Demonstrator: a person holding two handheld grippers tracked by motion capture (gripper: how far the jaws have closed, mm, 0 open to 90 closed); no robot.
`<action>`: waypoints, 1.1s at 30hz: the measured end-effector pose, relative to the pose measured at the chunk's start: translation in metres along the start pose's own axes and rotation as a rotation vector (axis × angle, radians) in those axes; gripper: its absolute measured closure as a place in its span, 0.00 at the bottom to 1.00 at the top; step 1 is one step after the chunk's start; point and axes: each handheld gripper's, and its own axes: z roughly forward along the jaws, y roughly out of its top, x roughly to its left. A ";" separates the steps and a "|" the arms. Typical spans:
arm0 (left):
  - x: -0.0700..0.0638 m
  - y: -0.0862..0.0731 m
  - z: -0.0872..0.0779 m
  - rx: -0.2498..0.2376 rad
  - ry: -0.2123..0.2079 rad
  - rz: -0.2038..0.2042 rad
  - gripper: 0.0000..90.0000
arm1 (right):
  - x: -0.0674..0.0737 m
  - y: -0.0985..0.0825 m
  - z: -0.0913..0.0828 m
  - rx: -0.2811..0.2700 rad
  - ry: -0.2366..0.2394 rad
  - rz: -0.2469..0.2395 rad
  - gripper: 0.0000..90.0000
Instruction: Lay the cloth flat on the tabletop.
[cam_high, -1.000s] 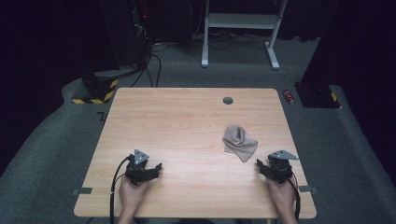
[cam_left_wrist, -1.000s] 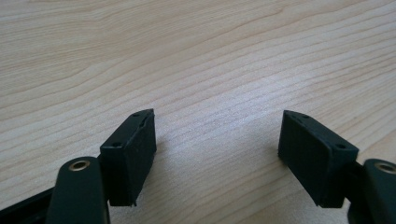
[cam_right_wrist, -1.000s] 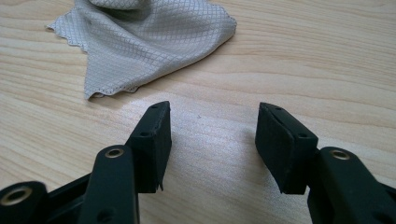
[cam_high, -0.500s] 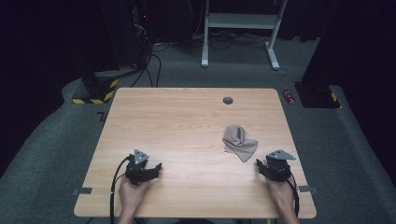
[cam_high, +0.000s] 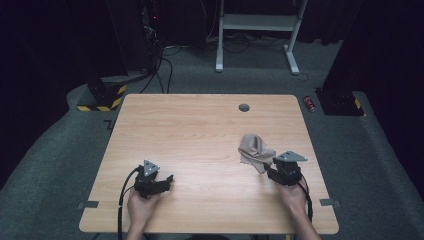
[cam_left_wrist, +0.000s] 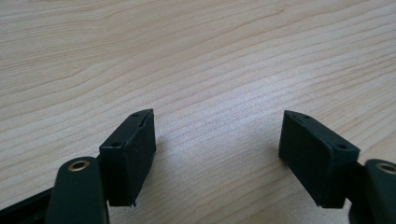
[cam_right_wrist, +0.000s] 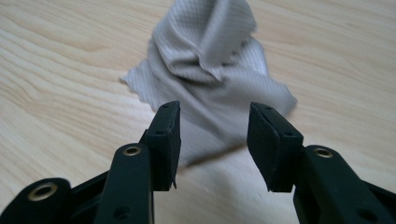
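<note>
Between the parted jaws of the right gripper (cam_right_wrist: 212, 140), the near corner of a crumpled grey cloth (cam_right_wrist: 212, 70) is seen, not yet pinched. The cloth is bunched up on the wooden table (cam_high: 200, 125), toward its right side. Far to the left, the left gripper (cam_left_wrist: 217, 149) is held wide apart over bare wood.

My bench is a light wood table (cam_high: 200, 135), rounded corners, standing on grey carpet (cam_high: 65, 165). One crumpled grey cloth (cam_high: 254, 150) lies on it at about 3 o'clock from centre, bunched up into a peak, one corner trailing toward my near edge. A small dark round grommet (cam_high: 244, 107) sits in the top near the far edge, about 1 o'clock.
</note>
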 end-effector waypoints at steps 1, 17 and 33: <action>0.000 0.000 0.000 -0.002 0.000 -0.002 0.31 | 0.001 0.003 0.003 -0.002 0.004 -0.003 0.60; 0.000 0.000 0.000 0.000 0.000 -0.001 0.30 | 0.008 0.032 0.037 0.030 0.041 0.025 0.39; 0.000 0.000 0.000 -0.001 -0.001 -0.002 0.30 | 0.015 0.031 0.063 0.093 0.039 -0.001 0.46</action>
